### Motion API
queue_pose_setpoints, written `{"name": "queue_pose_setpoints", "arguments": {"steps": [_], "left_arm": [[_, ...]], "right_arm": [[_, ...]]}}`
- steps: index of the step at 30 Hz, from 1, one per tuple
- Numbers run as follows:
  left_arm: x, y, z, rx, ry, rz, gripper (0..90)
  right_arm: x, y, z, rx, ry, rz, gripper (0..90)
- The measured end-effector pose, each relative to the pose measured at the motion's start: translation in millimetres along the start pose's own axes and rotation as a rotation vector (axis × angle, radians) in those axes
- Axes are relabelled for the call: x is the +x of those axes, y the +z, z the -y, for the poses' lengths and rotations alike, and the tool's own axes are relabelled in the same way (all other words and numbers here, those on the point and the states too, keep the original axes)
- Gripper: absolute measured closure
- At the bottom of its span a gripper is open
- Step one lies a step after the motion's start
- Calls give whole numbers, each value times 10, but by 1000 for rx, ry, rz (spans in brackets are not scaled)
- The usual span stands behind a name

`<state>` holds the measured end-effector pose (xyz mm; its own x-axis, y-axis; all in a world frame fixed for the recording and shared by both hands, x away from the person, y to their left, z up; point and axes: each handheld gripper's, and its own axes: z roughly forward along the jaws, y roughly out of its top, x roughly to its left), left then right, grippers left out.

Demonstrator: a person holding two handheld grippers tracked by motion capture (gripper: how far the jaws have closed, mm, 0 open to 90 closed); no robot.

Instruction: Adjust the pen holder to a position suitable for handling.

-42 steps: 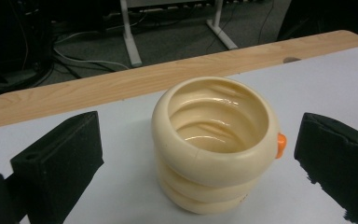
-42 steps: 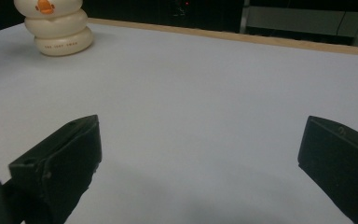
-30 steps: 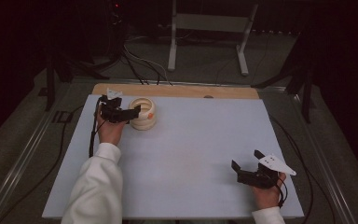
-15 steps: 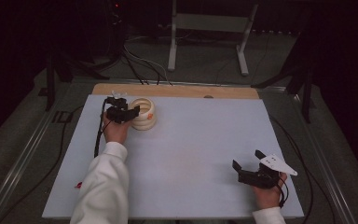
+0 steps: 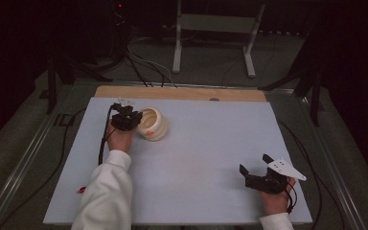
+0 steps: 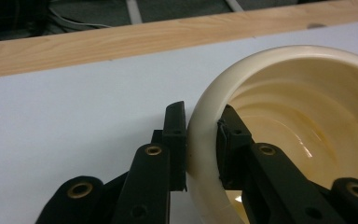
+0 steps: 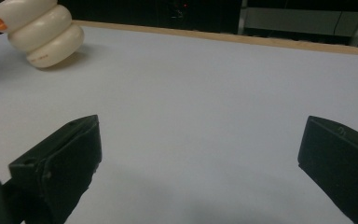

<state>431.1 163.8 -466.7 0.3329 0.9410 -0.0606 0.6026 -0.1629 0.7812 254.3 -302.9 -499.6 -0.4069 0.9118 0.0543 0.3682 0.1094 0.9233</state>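
Note:
A cream ribbed bowl (image 5: pixel 154 124) sits at the back left of the pale blue table (image 5: pixel 206 143), tipped so its opening faces left. My left gripper (image 5: pixel 133 118) is shut on its rim; in the left gripper view one jaw presses the outside of the bowl (image 6: pixel 307 116) and the other the inside, with the left gripper (image 6: pixel 200 117) astride the rim. My right gripper (image 5: pixel 254 163) hovers near the front right, open and holding nothing. In the right gripper view the bowl (image 7: pixel 42 30) leans at the far left, well beyond the right gripper (image 7: pixel 200 135).
A wooden strip (image 5: pixel 182 92) runs along the table's back edge. Behind it on the floor stand a white metal frame (image 5: pixel 215 28) and loose cables (image 5: pixel 143 67). A small red object (image 5: pixel 81 189) lies by the left sleeve.
The left gripper has closed on the bowl's rim and tipped the bowl over, drawing it slightly nearer and to the right. The right gripper has barely moved.

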Motion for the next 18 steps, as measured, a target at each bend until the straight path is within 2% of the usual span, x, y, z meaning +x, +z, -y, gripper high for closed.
{"name": "queue_pose_setpoints", "arguments": {"steps": [4, 8, 9, 15, 18], "left_arm": [[-53, -47, -4, -5, 30, 37, 781], [-85, -132, -12, -23, 31, 81, 781], [-85, -132, -12, -23, 31, 81, 781], [-206, -260, -19, -24, 91, 110, 779], [-255, -295, -25, -25, 99, 125, 779]], "right_arm": [[-4, 1, 2, 0, 0, 0, 0], [0, 0, 1, 0, 2, 0, 0], [0, 0, 1, 0, 2, 0, 0], [6, 3, 1, 2, -2, -1, 0], [6, 4, 1, 2, -1, -1, 0]]}}
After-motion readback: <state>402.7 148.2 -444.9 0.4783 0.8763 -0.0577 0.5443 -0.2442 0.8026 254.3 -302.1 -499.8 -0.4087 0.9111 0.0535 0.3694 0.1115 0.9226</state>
